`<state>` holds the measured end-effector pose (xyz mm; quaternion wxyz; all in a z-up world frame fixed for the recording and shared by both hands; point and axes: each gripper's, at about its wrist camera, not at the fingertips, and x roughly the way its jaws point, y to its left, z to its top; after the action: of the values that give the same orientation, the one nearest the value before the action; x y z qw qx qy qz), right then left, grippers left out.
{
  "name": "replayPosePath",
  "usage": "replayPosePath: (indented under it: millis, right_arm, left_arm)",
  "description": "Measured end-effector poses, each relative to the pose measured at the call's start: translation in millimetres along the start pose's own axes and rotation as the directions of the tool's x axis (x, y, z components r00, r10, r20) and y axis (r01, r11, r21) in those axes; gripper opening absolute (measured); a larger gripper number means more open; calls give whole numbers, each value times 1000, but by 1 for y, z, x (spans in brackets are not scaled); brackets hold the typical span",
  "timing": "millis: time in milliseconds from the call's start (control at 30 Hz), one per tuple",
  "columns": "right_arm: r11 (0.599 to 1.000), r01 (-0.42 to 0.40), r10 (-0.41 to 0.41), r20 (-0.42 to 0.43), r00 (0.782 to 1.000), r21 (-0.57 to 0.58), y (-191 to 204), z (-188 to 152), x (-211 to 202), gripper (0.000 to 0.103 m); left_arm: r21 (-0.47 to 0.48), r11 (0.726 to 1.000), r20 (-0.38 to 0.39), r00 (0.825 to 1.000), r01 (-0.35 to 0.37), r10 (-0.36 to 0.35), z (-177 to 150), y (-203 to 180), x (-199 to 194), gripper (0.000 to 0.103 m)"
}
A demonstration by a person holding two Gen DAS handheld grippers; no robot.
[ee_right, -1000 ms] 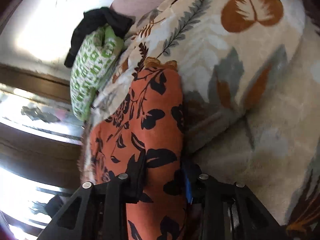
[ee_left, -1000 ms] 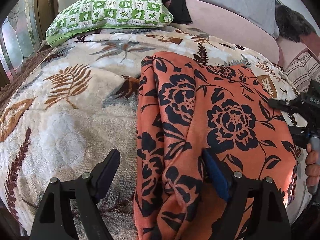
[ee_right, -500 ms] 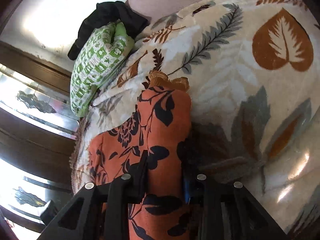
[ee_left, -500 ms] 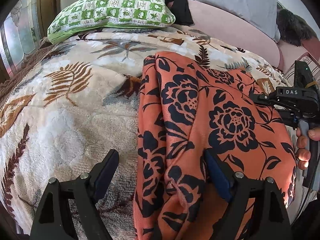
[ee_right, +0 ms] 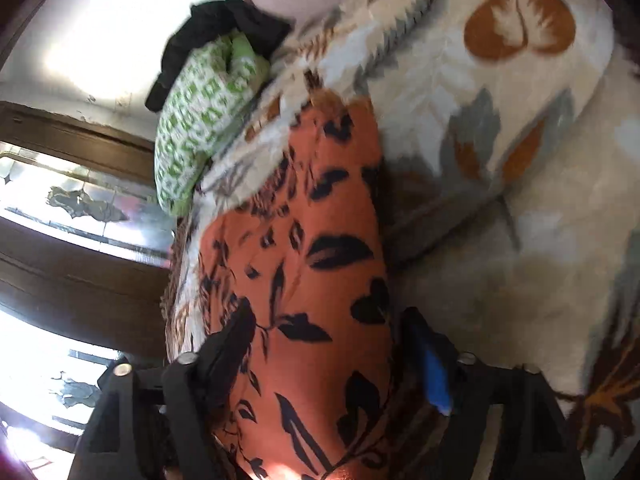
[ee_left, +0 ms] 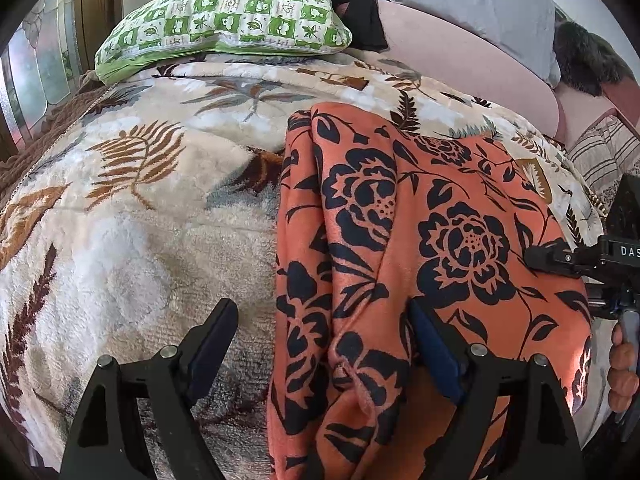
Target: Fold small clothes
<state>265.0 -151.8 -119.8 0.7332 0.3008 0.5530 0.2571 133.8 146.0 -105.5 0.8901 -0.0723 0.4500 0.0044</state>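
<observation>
Orange flowered garment (ee_left: 420, 248) on blanket (ee_left: 132, 216); left gripper (ee_left: 324, 344) jaws apart, right gripper (ee_right: 328, 360) jaws opening astride it.

The only readable lettering is the white "DAS" on the black body of the right gripper (ee_left: 624, 254), seen at the right edge of the left wrist view (the frame cuts the word off there, so further letters cannot be told). The green checked pillow (ee_left: 224, 20) carries small marks inside its white squares, among leaf and clover shapes, but they are too small to read as letters. The orange garment (ee_left: 440, 240) and the leaf-patterned blanket (ee_left: 140, 200) show only floral and leaf prints, no words, tags or numbers. The right wrist view is blurred and gives no legible text on anything.
</observation>
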Motion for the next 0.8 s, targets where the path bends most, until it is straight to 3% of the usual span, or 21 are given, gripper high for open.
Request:
replayPosePath:
  millis: [100, 167, 200, 233, 433, 533, 700, 800]
  right_arm:
    - [996, 43, -37, 74, 997, -81, 26, -8, -18, 37]
    - [991, 100, -92, 94, 991, -85, 23, -17, -17, 44]
    - [991, 116, -112, 69, 991, -59, 16, -23, -12, 70]
    - [995, 100, -98, 56, 994, -24, 10, -30, -12, 75]
    - [999, 31, -25, 196, 980, -32, 13, -86, -72, 75]
    - [999, 30, -25, 217, 976, -23, 7, -111, -95, 75]
    - [1000, 12, -4, 257, 966, -29, 8, -127, -117, 75]
    - [997, -16, 36, 257, 966, -82, 26, -122, -120, 75]
  left_arm:
    - [-15, 1000, -3, 1000, 18, -18, -1, 3, 0, 88]
    - [-20, 1000, -5, 1000, 25, -25, -1, 2, 1, 88]
    - [-17, 1000, -2, 1000, 20, -20, -1, 1, 1, 88]
    - [-10, 1000, 4, 1000, 18, -18, -1, 0, 0, 88]
    - [-61, 997, 3, 999, 49, -49, -1, 6, -13, 87]
    - [-82, 994, 28, 997, 78, -76, -4, 8, -37, 87]
    - [-172, 972, 65, 986, 162, -153, -19, 25, -81, 87]
    - [-226, 952, 63, 978, 208, -199, -29, 39, -88, 87]
